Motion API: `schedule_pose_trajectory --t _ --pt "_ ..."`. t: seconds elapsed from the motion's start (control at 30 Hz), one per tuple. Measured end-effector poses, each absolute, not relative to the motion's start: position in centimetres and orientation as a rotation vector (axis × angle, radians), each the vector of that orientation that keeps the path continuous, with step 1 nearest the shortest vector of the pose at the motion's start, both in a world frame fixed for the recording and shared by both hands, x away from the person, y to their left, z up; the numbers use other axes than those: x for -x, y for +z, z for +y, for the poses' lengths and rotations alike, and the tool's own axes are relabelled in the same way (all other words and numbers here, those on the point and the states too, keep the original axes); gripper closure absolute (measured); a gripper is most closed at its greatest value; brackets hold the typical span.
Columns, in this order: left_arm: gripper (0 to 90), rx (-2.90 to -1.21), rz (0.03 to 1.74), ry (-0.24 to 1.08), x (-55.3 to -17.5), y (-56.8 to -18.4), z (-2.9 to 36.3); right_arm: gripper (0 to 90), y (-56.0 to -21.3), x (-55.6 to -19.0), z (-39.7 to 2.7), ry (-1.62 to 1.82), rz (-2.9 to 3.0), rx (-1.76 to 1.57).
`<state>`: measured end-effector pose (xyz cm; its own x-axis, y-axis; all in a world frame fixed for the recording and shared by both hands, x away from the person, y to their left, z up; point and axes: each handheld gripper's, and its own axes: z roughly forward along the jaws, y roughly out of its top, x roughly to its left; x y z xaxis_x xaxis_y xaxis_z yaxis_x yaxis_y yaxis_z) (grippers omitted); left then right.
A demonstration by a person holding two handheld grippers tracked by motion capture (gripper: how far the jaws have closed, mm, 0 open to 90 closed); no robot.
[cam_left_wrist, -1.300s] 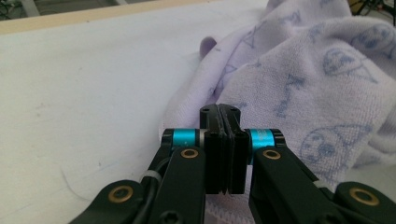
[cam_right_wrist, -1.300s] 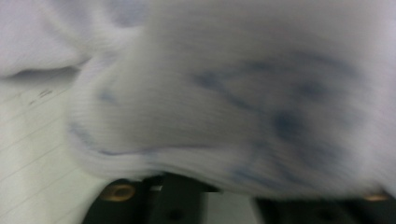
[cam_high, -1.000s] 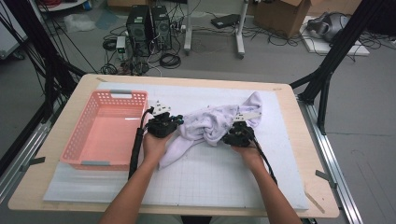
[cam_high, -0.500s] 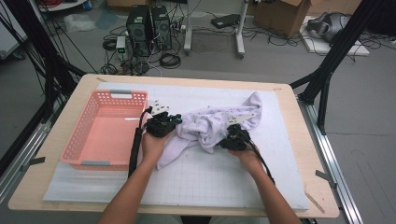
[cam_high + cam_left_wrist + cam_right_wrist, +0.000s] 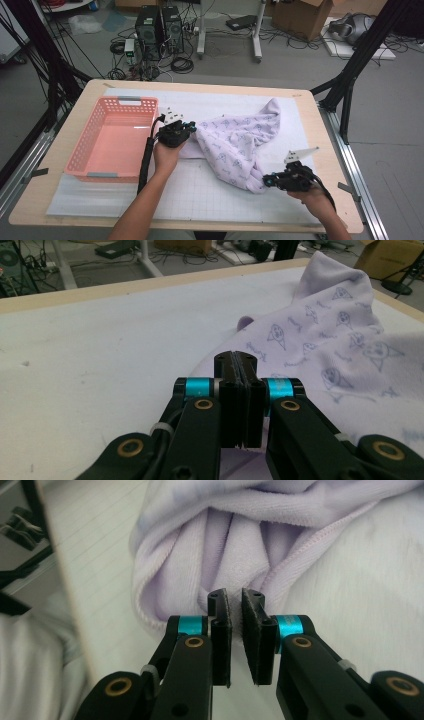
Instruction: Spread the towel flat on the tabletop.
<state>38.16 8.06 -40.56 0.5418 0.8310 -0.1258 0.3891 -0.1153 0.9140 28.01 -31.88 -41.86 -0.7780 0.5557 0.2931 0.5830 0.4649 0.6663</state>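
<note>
Left hand-held gripper (image 5: 190, 129): jaws fully together, no gap between the pads in the left gripper view; it sits at the left edge of the lilac towel (image 5: 235, 145), and whether a thin fold is pinched I cannot tell.
Right hand-held gripper (image 5: 267, 181): jaws have just been closing and stand almost together – a narrow gap shows in the right gripper view, with the towel's hemmed corner just at the tips; a real hold on the fabric is not sure.
Towel: it lies on the white mat (image 5: 215, 200) in the middle of the counter (image 5: 60, 150), stretched in a slant from the left gripper to the near right corner, with one loose corner pointing to the far side.
Basket (image 5: 80, 155): pink, empty, just left of the left gripper.
Risk: if the right pads hold only the hem, a pull can make the corner slip out – the spread is then lost.
Risk: a hard pull may drag the towel from the left jaws.
</note>
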Motion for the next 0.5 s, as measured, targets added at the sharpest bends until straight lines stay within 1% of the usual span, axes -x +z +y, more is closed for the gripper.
schedule_pose_trajectory --t 0.07,0.1,0.2,0.23,0.27,0.37,0.43,0.5 --pt "88.6 -1.712 1.031 0.539 -38.1 -40.4 8.1 83.3 -41.8 -27.3 -33.0 -1.22 -2.653 1.069" --pt "88.6 -1.701 1.032 0.535 -38.1 -40.4 8.1 82.0 -41.8 -27.1 -33.4 -1.221 -2.66 1.088" --pt "88.3 -1.718 1.032 0.511 -38.1 -40.6 8.0 65.0 -41.5 -27.3 -34.0 -1.311 -2.658 1.173" --pt "88.0 -1.719 1.031 0.505 -38.1 -40.7 7.9 60.6 -41.2 -27.4 -34.0 -1.348 -2.67 1.19" --pt "87.4 -1.722 1.026 0.497 -38.1 -40.8 7.9 60.5 -40.9 -27.5 -33.9 -1.398 -2.669 1.19" --pt "78.9 -1.718 1.013 0.457 -37.8 -41.0 7.8 54.2 -40.2 -28.0 -32.7 -1.499 -2.673 1.178" --pt "71.9 -1.757 0.997 0.437 -37.6 -41.1 7.6 47.3 -40.1 -28.7 -31.4 -1.522 -2.705 1.184" --pt "63.0 -1.789 0.985 0.43 -37.4 -41.2 7.2 43.0 -40.4 -29.8 -30.0 -1.498 -2.748 1.211"
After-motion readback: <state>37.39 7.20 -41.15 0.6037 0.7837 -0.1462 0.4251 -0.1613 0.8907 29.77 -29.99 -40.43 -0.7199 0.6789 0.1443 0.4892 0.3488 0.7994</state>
